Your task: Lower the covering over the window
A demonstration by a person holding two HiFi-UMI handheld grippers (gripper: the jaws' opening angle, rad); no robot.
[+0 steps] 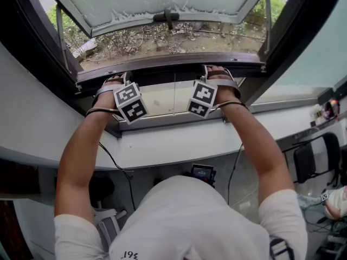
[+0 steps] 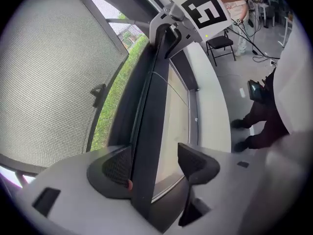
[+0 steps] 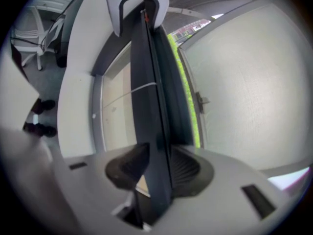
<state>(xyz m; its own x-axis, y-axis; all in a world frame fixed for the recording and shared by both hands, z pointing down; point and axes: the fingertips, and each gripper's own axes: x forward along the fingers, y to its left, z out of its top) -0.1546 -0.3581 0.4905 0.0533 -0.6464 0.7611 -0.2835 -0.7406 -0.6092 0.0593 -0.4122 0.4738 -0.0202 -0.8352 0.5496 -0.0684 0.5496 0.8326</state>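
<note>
The covering's dark bottom bar (image 1: 168,69) runs across the open window, just above the sill. Both grippers are on it, side by side. My left gripper (image 1: 118,81) straddles the bar (image 2: 146,131). In the left gripper view (image 2: 156,163), one pad (image 2: 117,166) touches the bar and the other pad (image 2: 195,163) stands off it with a gap. My right gripper (image 1: 217,76) is shut on the same bar (image 3: 146,82), and both pads press its sides in the right gripper view (image 3: 154,166). A thin cord (image 1: 174,93) crosses the pale panel (image 1: 160,101) below the bar.
The frosted window pane (image 1: 157,1) is swung outward on side stays, with plants and ground (image 1: 162,39) below it. A white ledge (image 1: 179,142) runs under the window. Below it are cables, a small screen (image 1: 202,173) and a black chair (image 1: 312,158).
</note>
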